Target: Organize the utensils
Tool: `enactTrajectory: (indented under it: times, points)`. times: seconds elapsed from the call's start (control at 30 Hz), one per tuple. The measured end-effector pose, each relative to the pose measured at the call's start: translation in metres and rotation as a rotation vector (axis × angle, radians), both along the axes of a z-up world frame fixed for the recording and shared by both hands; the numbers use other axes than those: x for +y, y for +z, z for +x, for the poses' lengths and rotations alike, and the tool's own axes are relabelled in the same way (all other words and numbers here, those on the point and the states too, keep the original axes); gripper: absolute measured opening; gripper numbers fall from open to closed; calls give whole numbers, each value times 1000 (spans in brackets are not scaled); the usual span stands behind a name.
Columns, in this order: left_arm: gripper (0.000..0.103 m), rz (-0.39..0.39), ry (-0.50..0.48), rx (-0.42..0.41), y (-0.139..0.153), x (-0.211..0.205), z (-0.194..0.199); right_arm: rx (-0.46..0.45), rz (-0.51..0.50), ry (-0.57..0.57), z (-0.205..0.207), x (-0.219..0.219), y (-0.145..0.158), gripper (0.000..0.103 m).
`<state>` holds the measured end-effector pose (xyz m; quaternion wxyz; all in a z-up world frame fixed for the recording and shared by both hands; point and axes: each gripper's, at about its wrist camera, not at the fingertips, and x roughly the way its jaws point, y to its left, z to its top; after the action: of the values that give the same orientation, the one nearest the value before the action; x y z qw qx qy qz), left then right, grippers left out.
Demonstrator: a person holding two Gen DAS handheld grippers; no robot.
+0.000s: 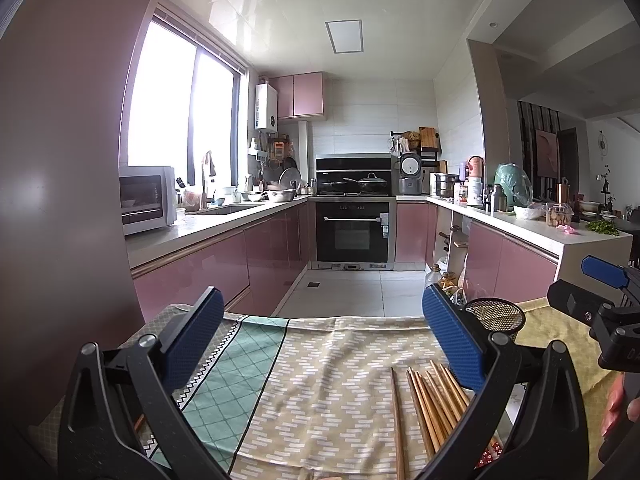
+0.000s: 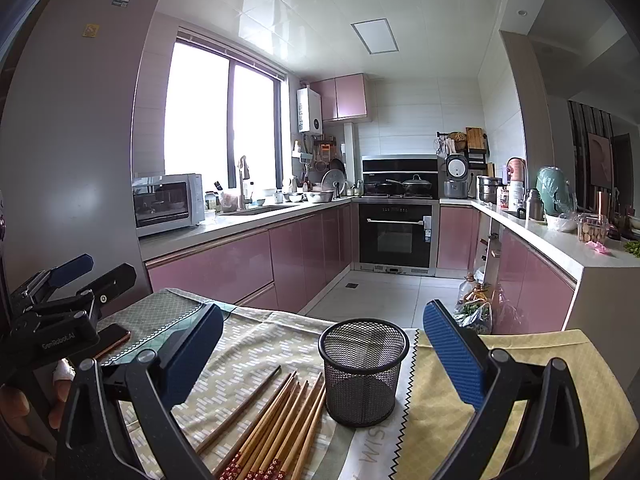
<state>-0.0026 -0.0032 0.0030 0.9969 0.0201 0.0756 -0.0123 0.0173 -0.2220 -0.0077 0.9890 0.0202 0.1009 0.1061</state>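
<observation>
Chopsticks (image 2: 276, 420) lie in a loose bundle on the table cloth (image 2: 248, 344), tips fanned toward the kitchen, patterned red ends nearest the camera. One darker stick (image 2: 240, 412) sits apart on the bundle's left. Black mesh cup (image 2: 362, 372) stands upright just right of the bundle, nearly touching the closest stick; inside looks empty. Cup rests where the beige cloth meets a yellow cloth (image 2: 516, 364).

Right gripper (image 2: 320, 356): jaws spread wide, nothing held, blue pads either side of cup and chopsticks, above the table. Left gripper (image 1: 320, 344): also wide open, empty, hovering over the cloth; the chopsticks (image 1: 432, 404) lie near its right pad, not touched. From that view the cup (image 1: 498, 314) peeks out behind the right pad.

Each gripper shows at the edge of the other's view, a hand (image 2: 24, 404) gripping the left one. A phone (image 2: 114, 340) lies on the cloth's left edge.

Beyond: pink cabinets, an oven (image 2: 394, 236), a microwave (image 2: 168, 202), cluttered counters.
</observation>
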Motion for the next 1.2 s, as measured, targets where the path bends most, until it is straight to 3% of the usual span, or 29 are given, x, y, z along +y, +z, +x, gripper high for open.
enactTrajectory:
  times: [1.2]
  points:
    - [98, 19, -32, 41, -7, 2, 9, 54, 7, 52, 9, 3, -2, 97]
